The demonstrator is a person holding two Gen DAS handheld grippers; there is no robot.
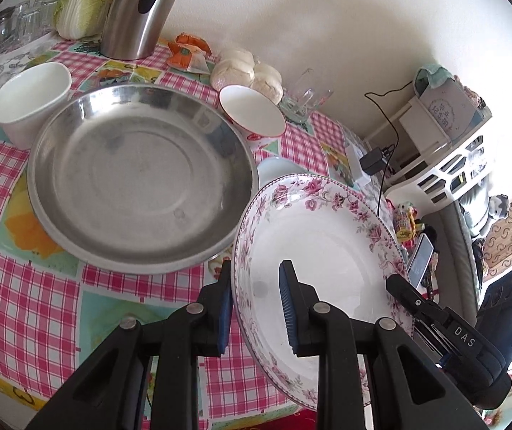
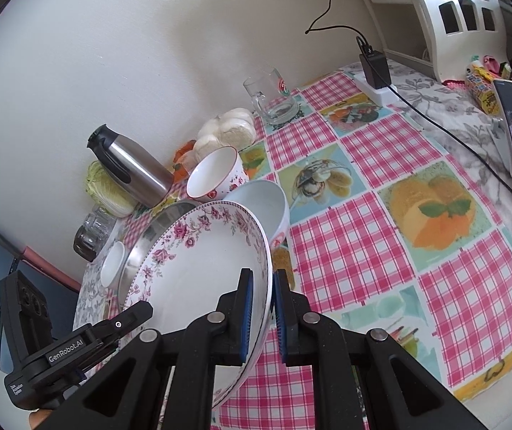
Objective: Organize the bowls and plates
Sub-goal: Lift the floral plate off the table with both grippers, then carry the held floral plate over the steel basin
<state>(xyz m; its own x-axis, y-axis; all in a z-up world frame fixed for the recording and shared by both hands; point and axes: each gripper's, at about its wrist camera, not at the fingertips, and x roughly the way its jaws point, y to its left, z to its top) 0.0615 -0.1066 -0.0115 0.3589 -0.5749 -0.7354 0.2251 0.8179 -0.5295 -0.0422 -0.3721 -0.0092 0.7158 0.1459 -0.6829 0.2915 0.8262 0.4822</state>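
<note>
One floral plate point(image 1: 313, 236), one steel basin point(image 1: 141, 175) and three bowls point(image 1: 250, 113) show. One kettle point(image 1: 139, 10), one mug point(image 2: 270, 98), one cabbage point(image 1: 84, 0).

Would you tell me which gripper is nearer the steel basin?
Left. The left gripper holds the floral plate at the rim beside the steel basin; the right gripper holds the plate's opposite rim, farther away.
</note>
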